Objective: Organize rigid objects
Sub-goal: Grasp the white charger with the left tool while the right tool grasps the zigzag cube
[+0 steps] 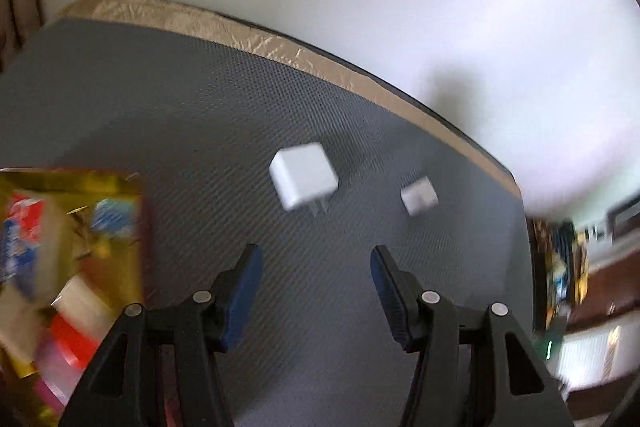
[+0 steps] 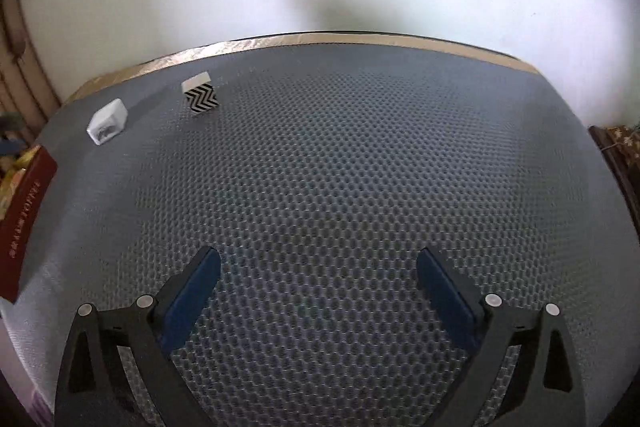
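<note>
My left gripper (image 1: 316, 257) and right gripper (image 2: 318, 261) hang with fingers spread, holding nothing, above the grey mat (image 2: 340, 167). From the left, a box (image 1: 68, 255) of items sits at 9 o'clock, a white charger (image 1: 304, 175) at 12, a small cube (image 1: 419, 195) at 1.

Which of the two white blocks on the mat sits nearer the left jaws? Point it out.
The larger white plug adapter, metal prongs showing, lies just ahead of the left gripper. The smaller white cube sits farther to its right.
</note>
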`<state>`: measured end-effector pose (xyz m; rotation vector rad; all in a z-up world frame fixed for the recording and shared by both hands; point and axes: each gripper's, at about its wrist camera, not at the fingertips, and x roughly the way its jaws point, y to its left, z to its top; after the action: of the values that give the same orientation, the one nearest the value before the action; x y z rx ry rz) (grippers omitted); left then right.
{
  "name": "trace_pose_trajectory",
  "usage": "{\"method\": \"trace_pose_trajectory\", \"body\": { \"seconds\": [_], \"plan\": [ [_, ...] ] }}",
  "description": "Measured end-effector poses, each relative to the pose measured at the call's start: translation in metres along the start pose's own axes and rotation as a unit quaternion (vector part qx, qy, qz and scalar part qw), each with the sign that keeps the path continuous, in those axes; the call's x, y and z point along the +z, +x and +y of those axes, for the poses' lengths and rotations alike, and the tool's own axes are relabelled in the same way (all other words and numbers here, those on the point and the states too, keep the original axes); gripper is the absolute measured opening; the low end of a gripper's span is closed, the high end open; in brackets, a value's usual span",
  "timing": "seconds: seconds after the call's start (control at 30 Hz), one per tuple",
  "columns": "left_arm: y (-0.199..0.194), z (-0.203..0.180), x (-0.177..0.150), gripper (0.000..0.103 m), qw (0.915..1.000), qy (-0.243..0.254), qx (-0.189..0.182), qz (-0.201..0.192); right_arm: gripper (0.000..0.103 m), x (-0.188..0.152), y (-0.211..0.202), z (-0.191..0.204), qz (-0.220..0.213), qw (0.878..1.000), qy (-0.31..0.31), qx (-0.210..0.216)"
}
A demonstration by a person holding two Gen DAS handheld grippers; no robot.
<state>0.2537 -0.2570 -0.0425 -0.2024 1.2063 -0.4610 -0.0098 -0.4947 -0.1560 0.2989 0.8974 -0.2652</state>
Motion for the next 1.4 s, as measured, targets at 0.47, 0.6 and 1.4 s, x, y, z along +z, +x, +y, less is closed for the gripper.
{"method": "trace_pose_trajectory", "body": {
  "seconds": [0.47,0.6,1.4],
  "plan": [
    [0.082,-0.011,0.045,0.057,0.9942,-0.060,0.084,0.031,0.098,-0.002,-0.016,0.000,-0.025,0.997,0.003,0.071],
    [0.094,-0.005,0.050,0.057,0.9922,-0.063,0.100,0.040,0.098,-0.004,-0.016,0.000,-0.025,0.997,0.002,0.075],
    [-0.011,-0.005,-0.060,0.055,0.9995,-0.030,-0.002,-0.009,0.094,0.108,0.035,0.090,-0.025,0.983,-0.118,0.136]
  ]
}}
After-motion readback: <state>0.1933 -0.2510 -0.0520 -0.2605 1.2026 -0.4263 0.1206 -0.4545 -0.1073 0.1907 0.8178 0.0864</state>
